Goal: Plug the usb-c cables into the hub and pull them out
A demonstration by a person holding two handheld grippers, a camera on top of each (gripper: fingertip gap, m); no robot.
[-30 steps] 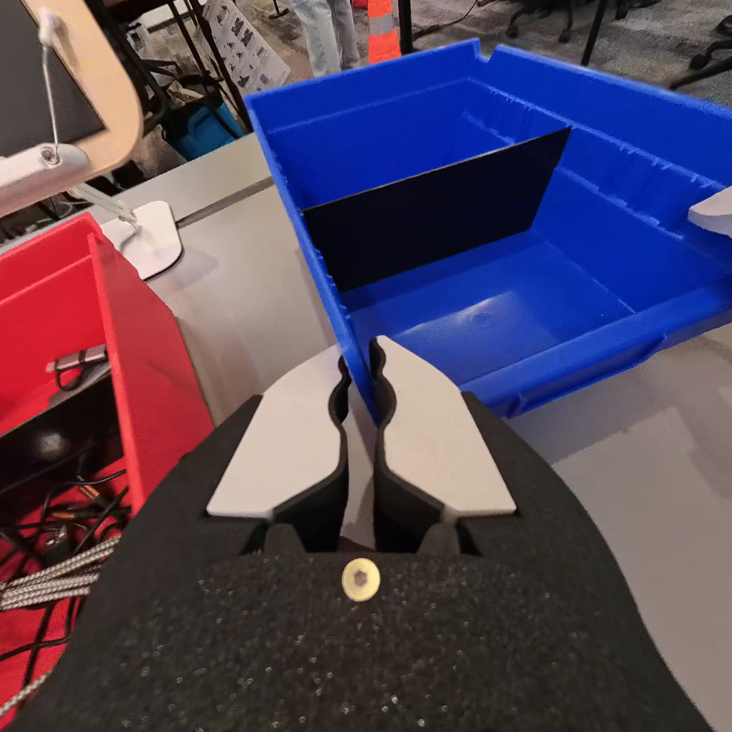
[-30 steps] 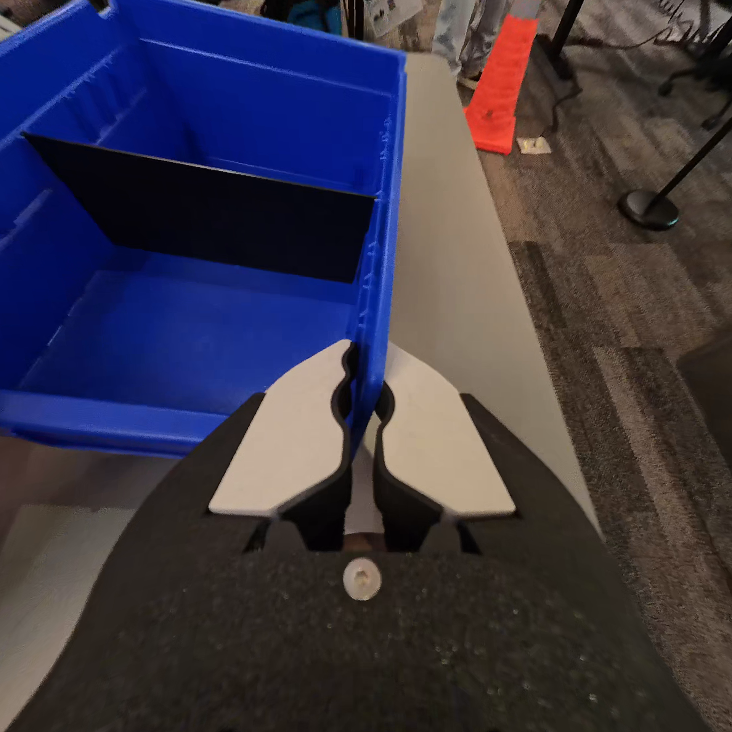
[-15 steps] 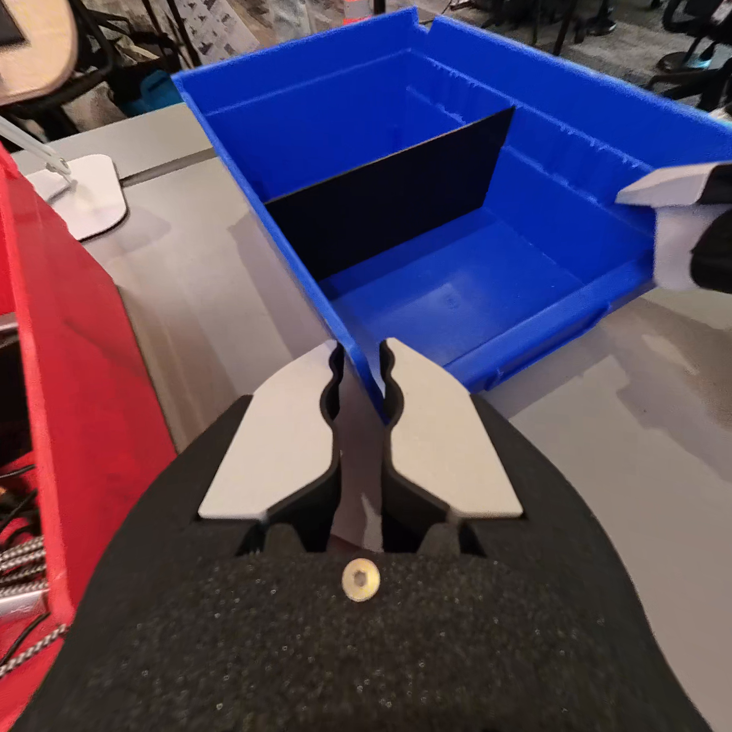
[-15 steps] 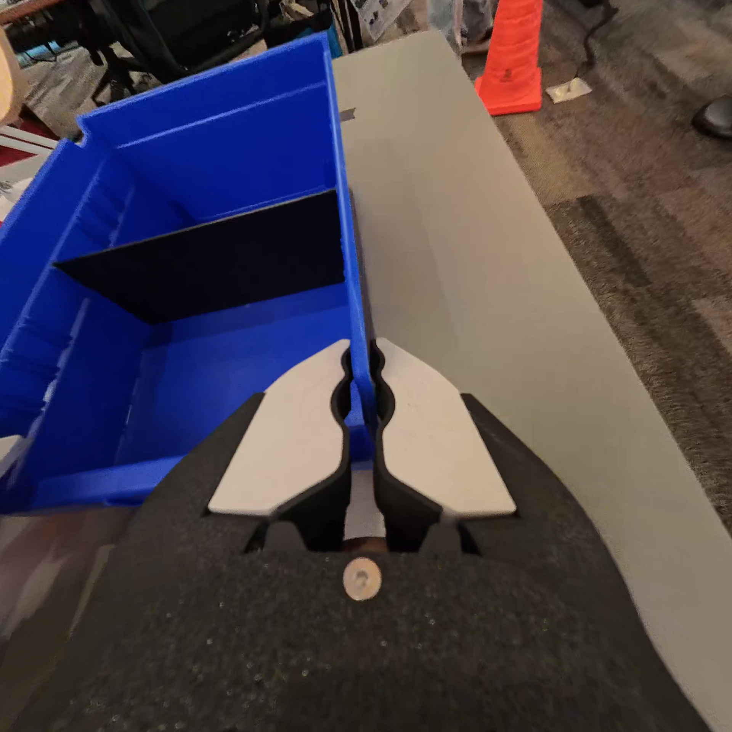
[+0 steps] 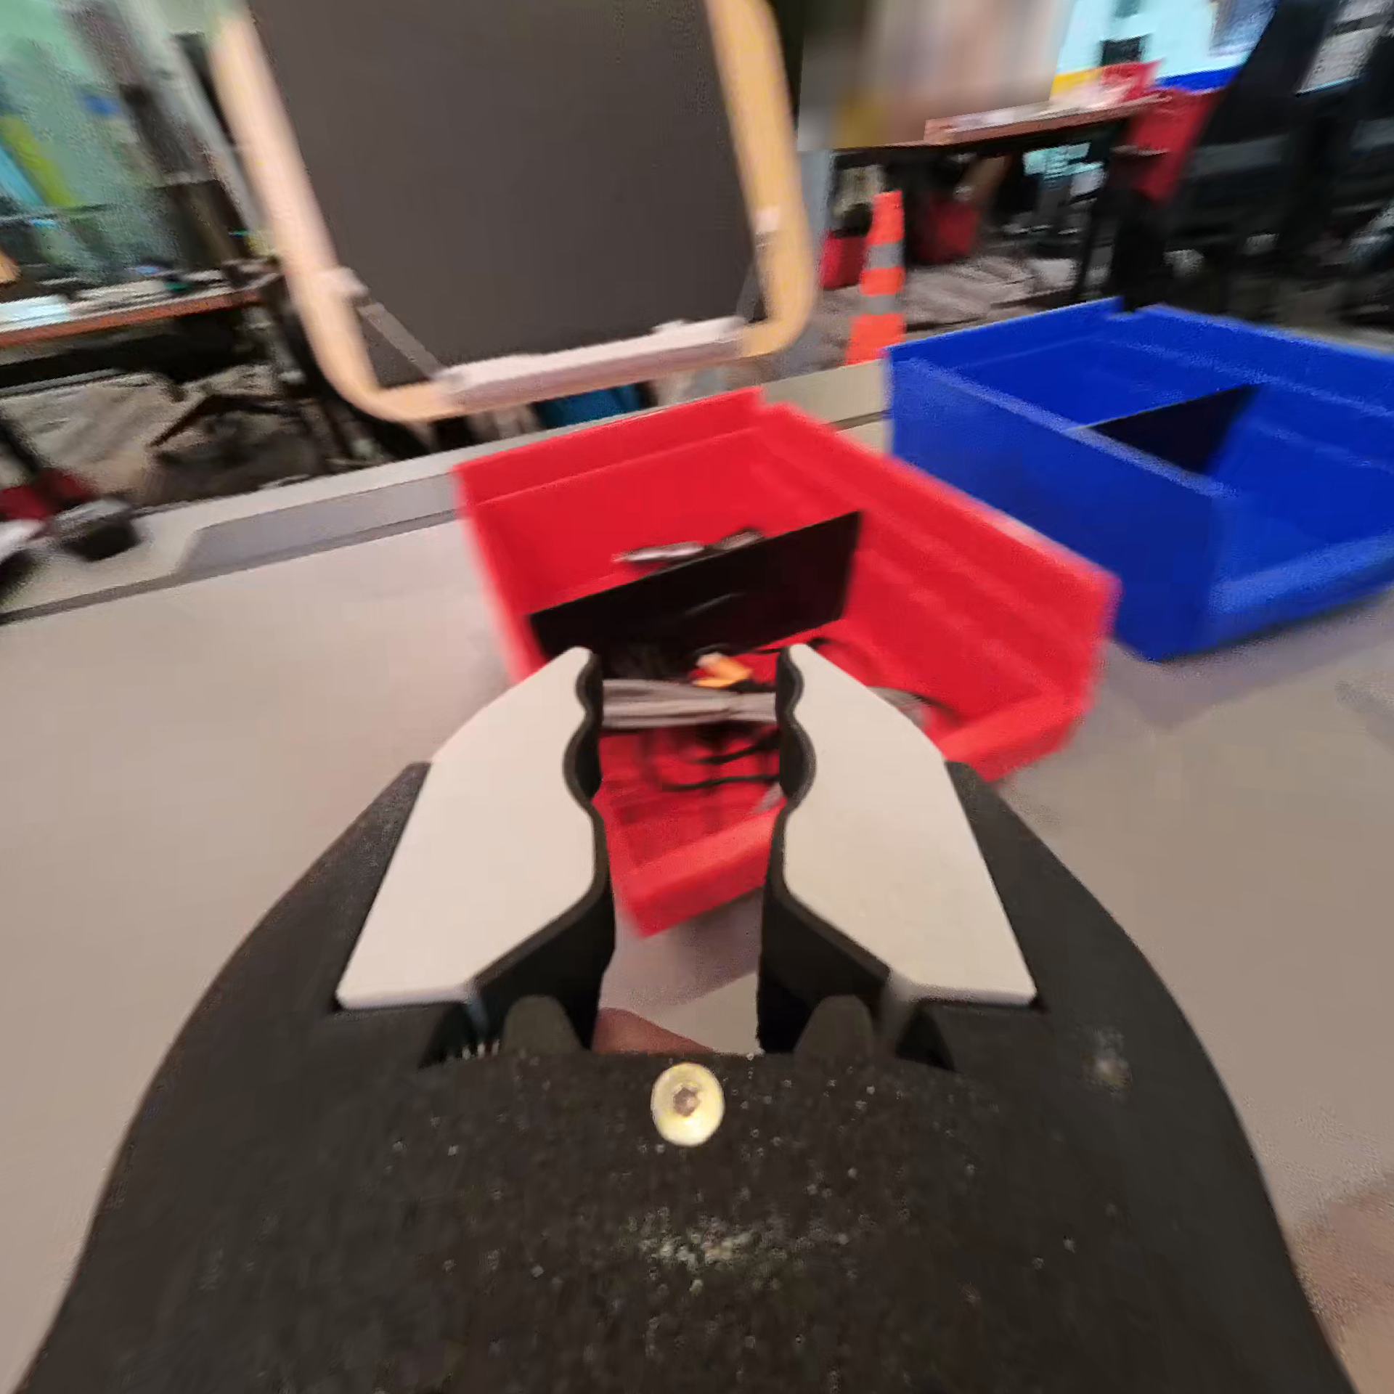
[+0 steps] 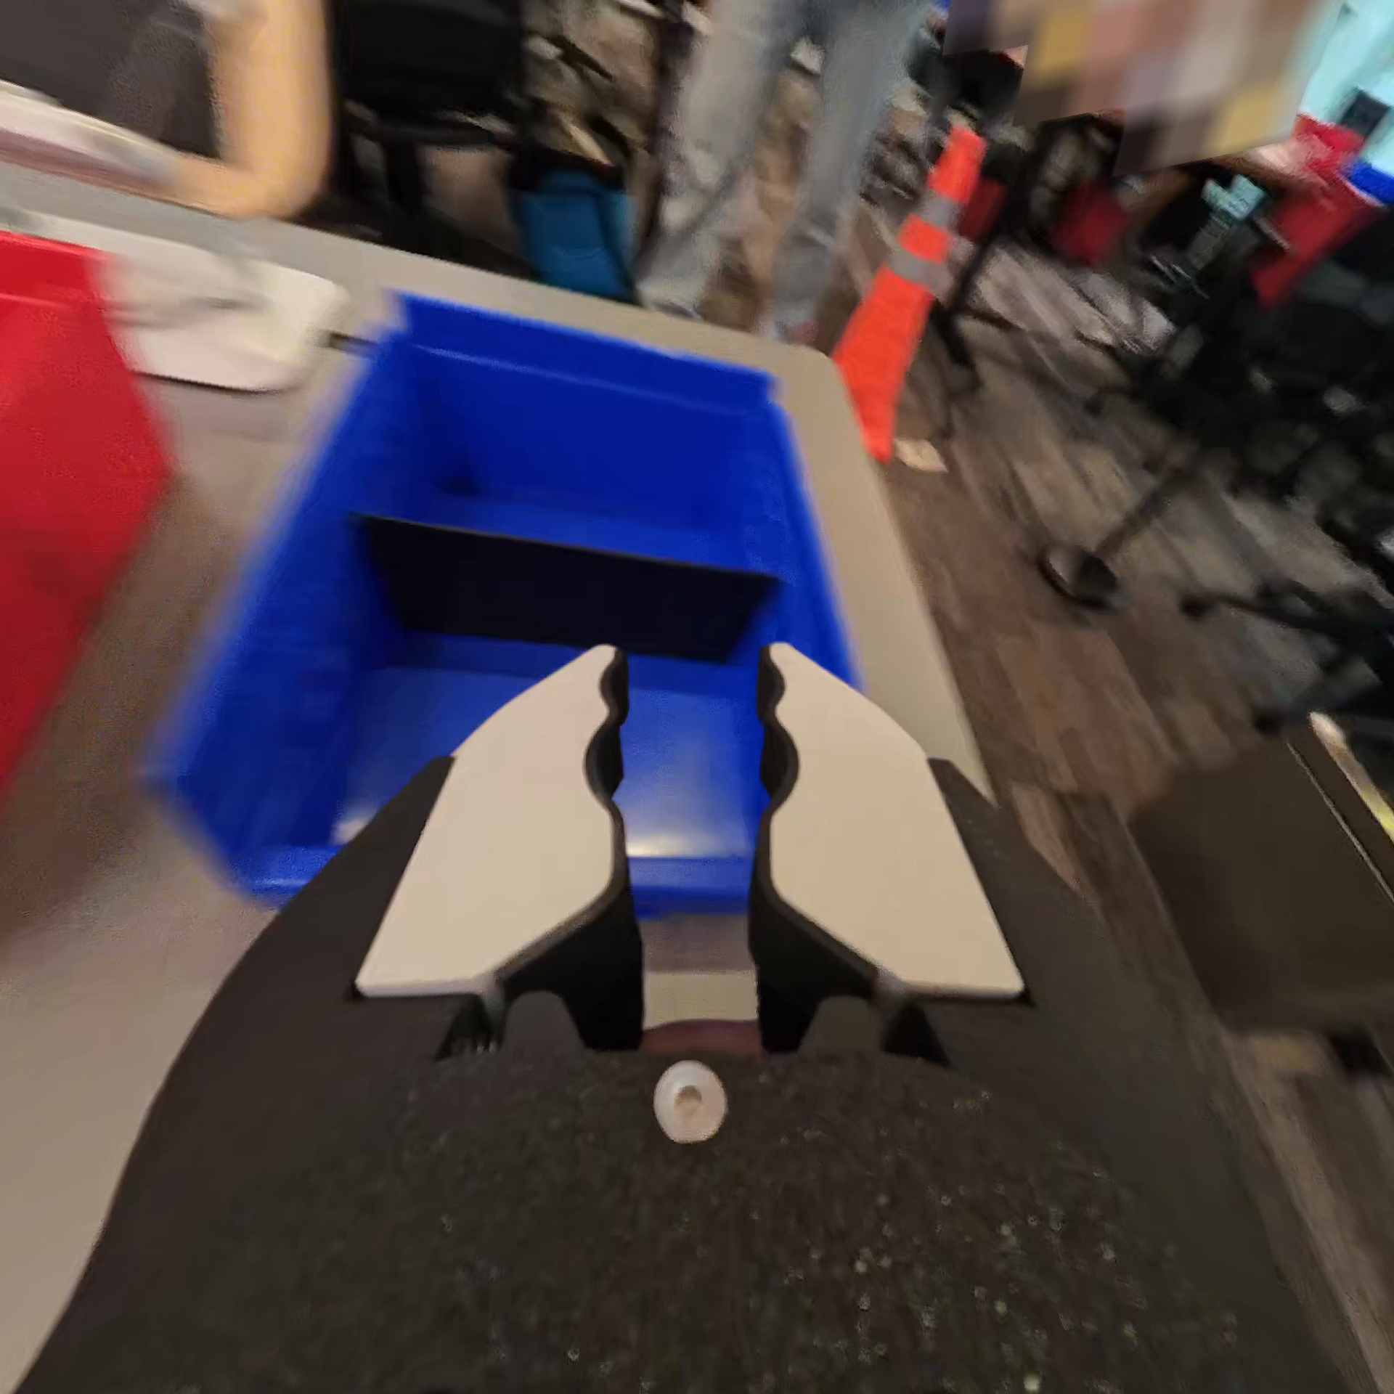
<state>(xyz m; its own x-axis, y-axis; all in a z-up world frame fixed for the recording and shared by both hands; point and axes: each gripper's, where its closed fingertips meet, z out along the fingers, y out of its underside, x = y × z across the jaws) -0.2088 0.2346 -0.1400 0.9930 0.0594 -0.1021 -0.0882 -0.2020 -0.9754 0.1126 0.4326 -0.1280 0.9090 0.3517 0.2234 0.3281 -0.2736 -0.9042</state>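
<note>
In the left wrist view a red bin (image 5: 981, 543) with a black divider (image 5: 701, 596) stands on the grey table. Grey braided and black cables (image 5: 679, 709) lie in its near compartment, and small grey items (image 5: 679, 551) lie behind the divider. My left gripper (image 5: 686, 671) is open in front of this bin. The cables show between its fingertips but lie in the bin, ungripped. My right gripper (image 6: 692, 664) is open and holds nothing, above the near part of the blue bin (image 6: 317, 603). Both views are motion-blurred.
The blue bin has a black divider (image 6: 566, 596) and nothing in it; it also shows right of the red bin in the left wrist view (image 5: 1018, 452). A framed dark board (image 5: 513, 188) stands behind the red bin. The table edge (image 6: 905, 566) runs right of the blue bin. An orange cone (image 6: 905, 302) and a person's legs (image 6: 754, 151) are beyond. About 40 cm separates my left fingertips from my right.
Both grippers were shut on the blue bin's side walls; both have let go and opened. The left has swung to face the red bin, and the right has pulled back and up.
</note>
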